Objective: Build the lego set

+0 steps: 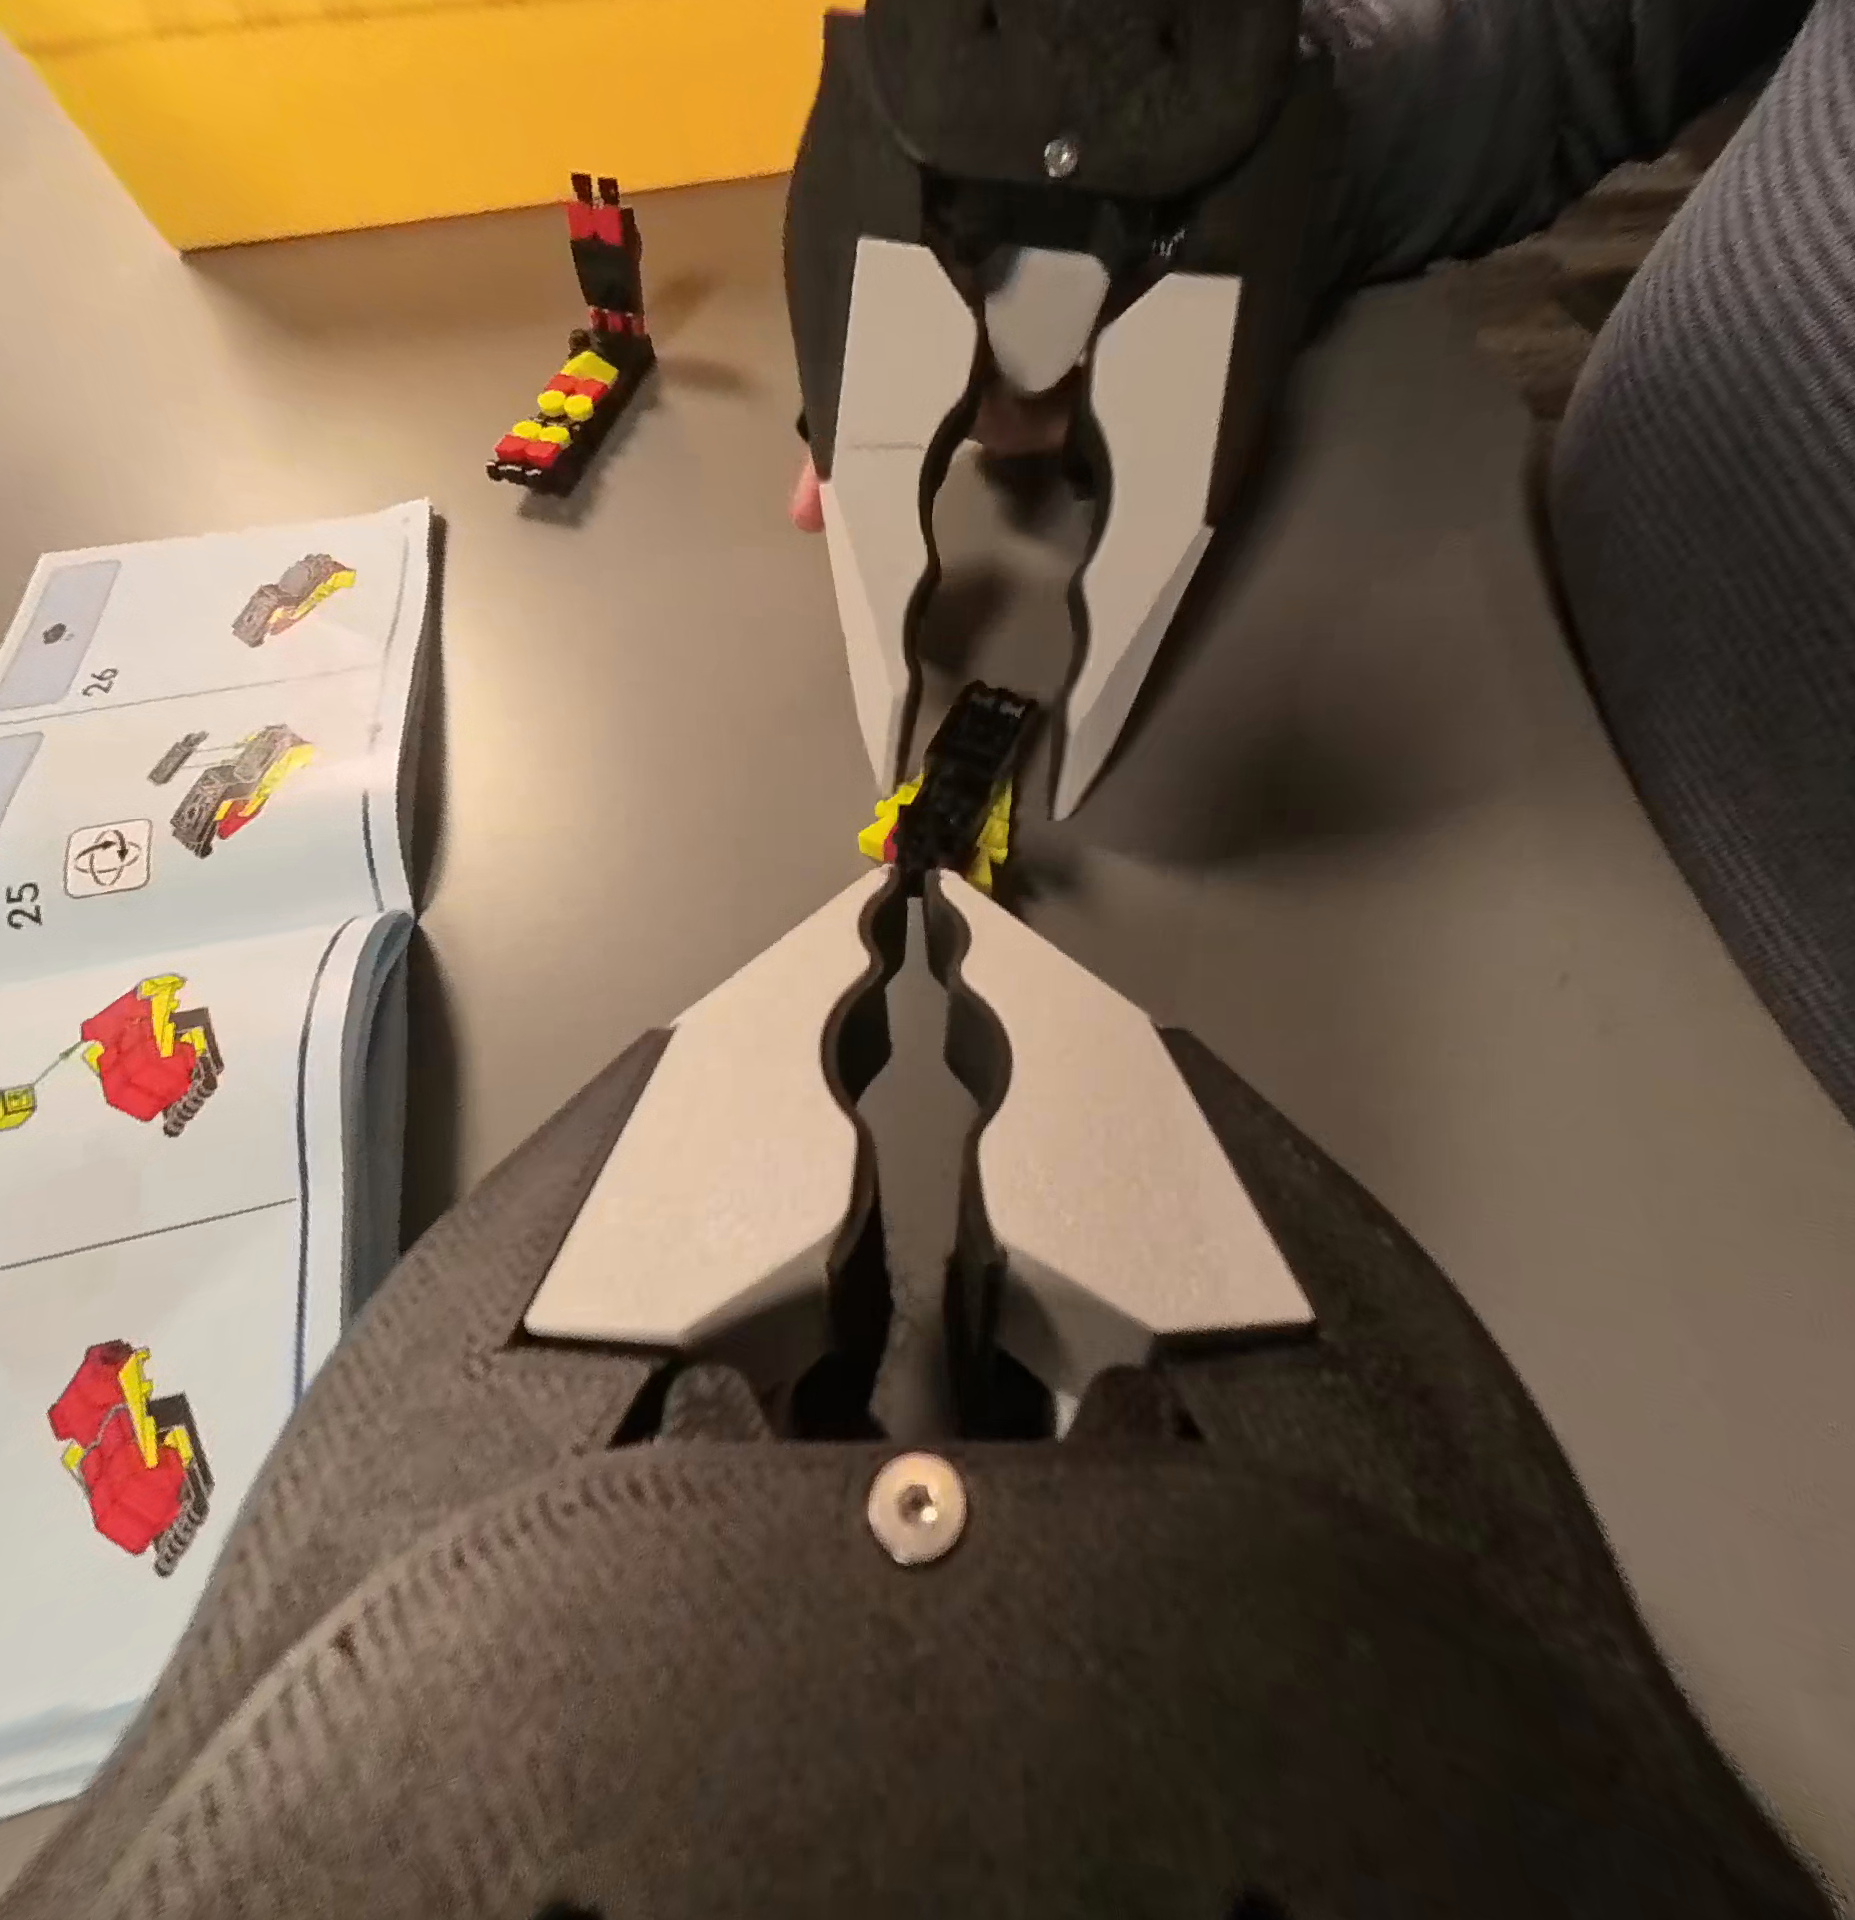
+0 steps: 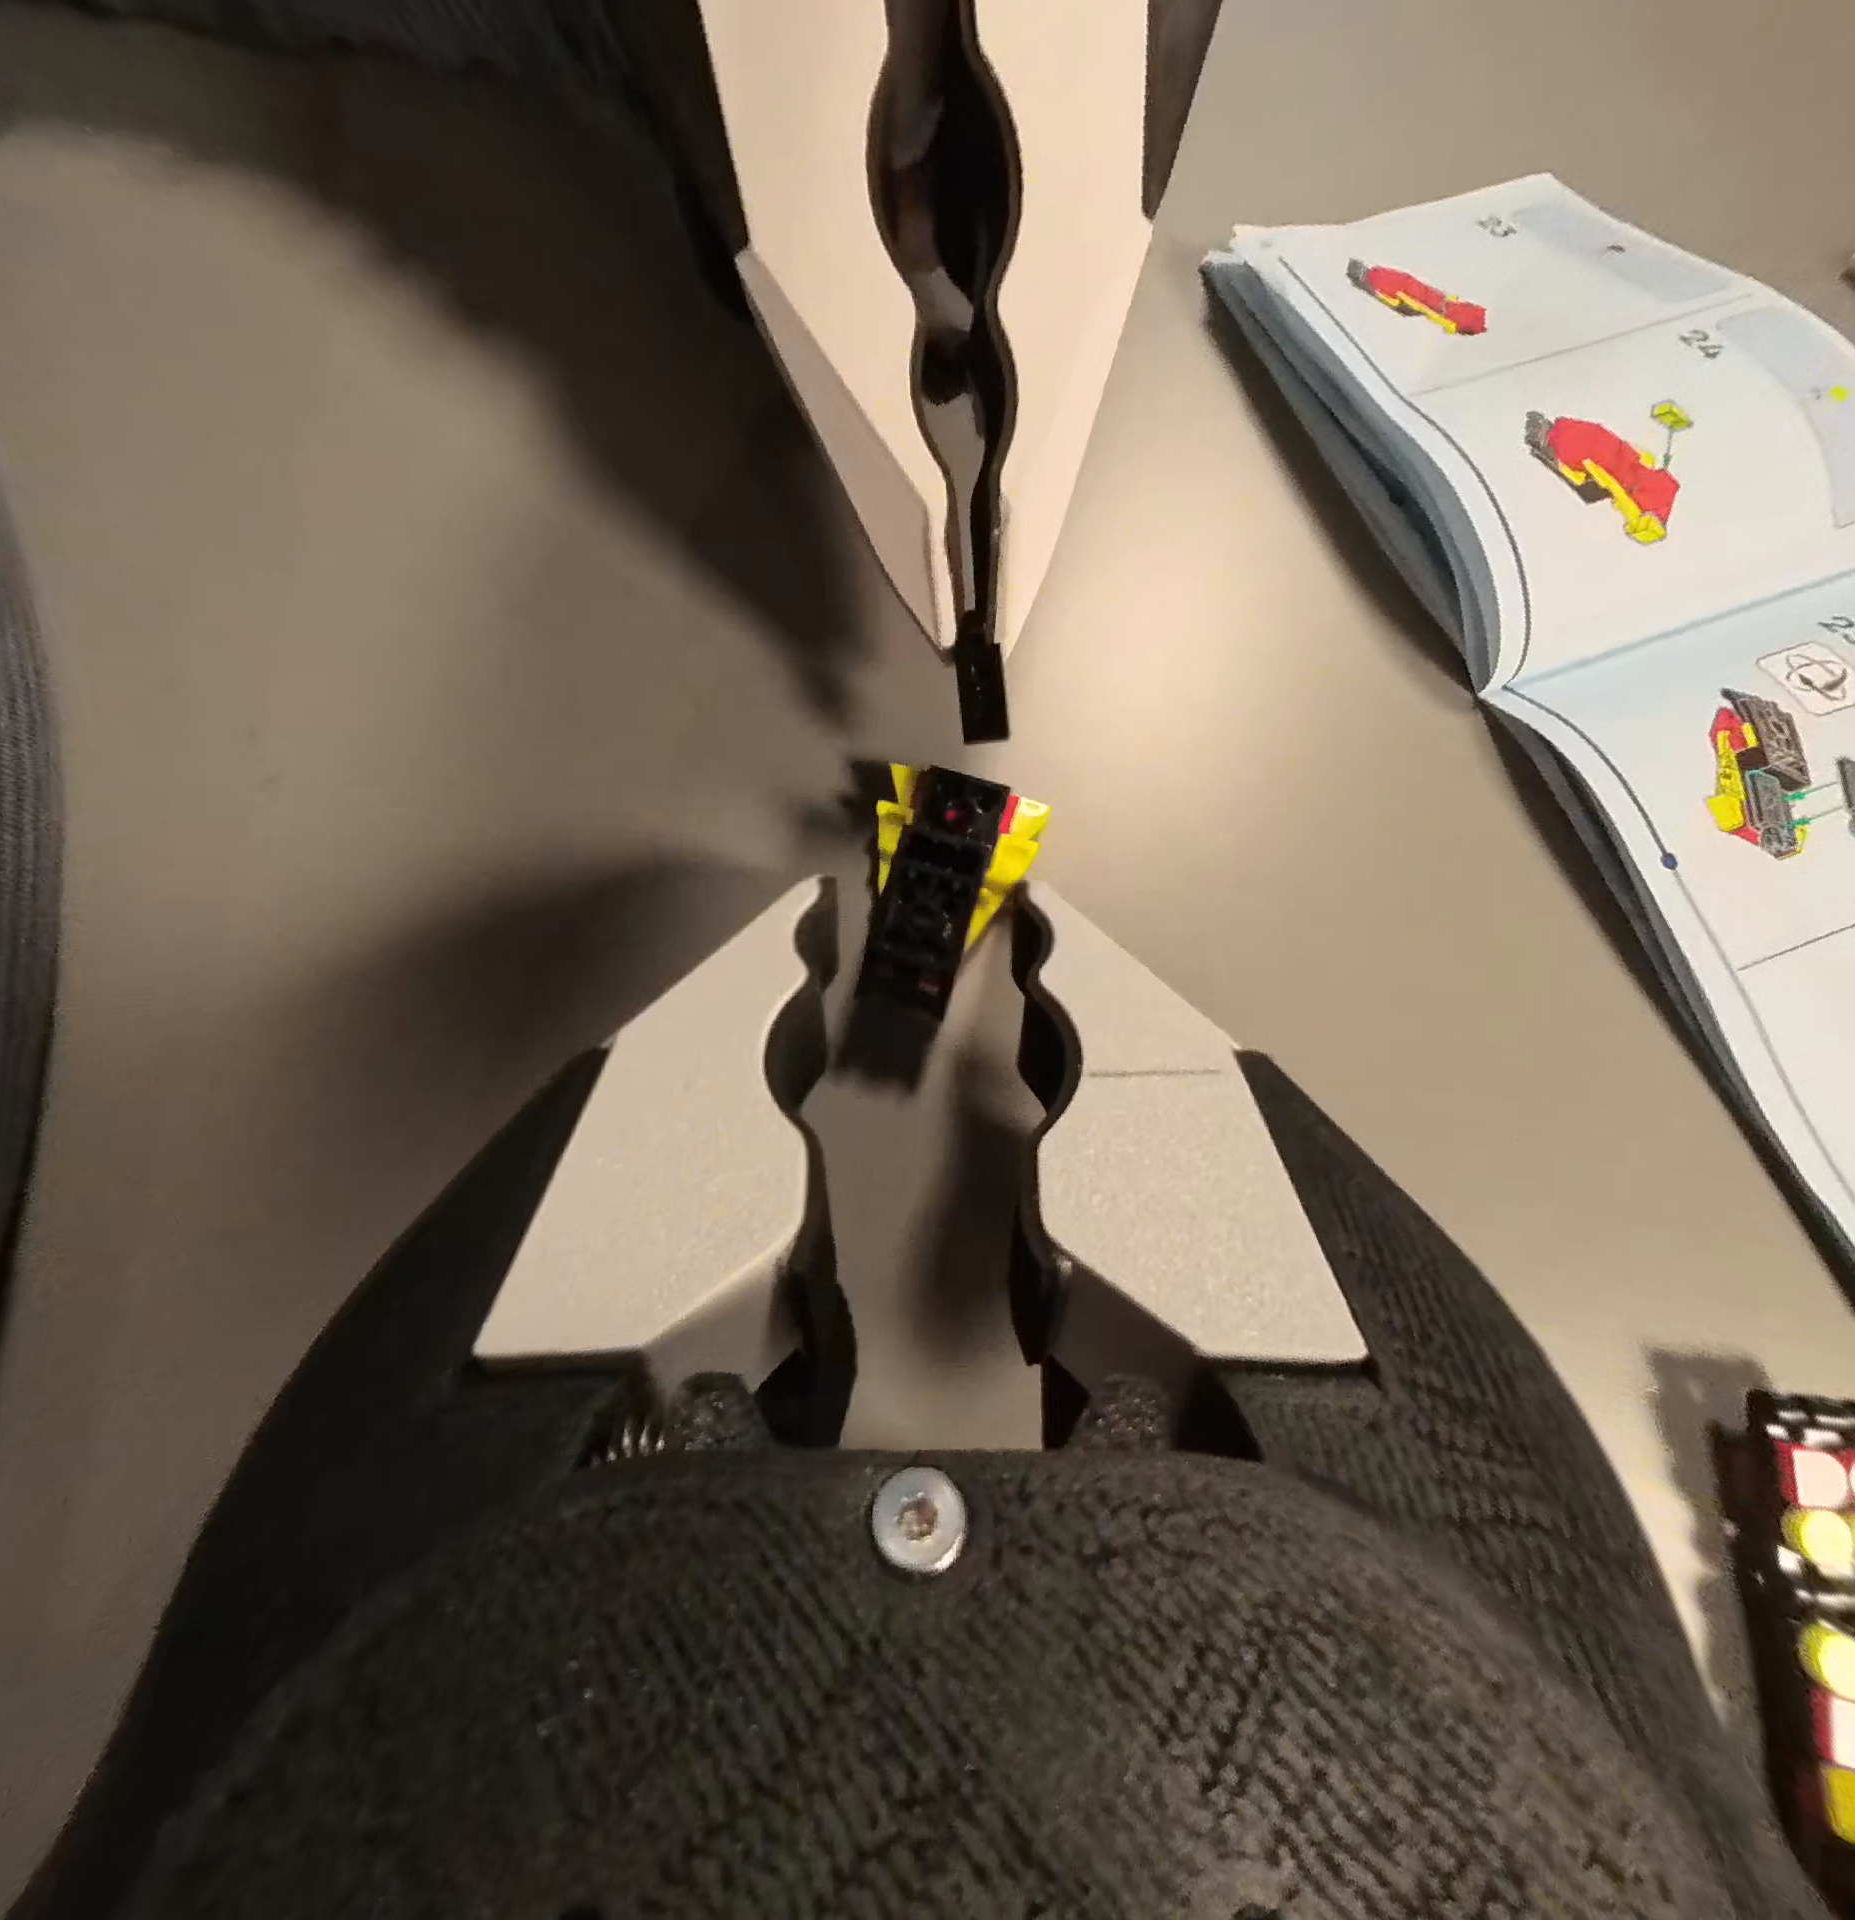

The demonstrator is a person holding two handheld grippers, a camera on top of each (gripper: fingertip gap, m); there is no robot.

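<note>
Left gripper [image 1: 915, 881] nearest in left wrist view, jaws pinched onto small black brick [image 2: 980, 691] poking from tips. Just beyond, black-yellow-red Lego sub-assembly [image 1: 954, 795] lies on grey table [image 1: 611, 665], between spread fingers of right gripper [image 2: 921, 899]; contact with those fingers unclear. Open instruction booklet [image 1: 175, 935] to one side. Farther off, second Lego assembly [image 1: 580, 384], black with red and yellow studs, then yellow box [image 1: 435, 104].

left gripper [image 1: 915, 883] | grey wedge fingers, wavy black pads | woven black body (silver screw) | dark sleeve [image 1: 1474, 156]
</note>
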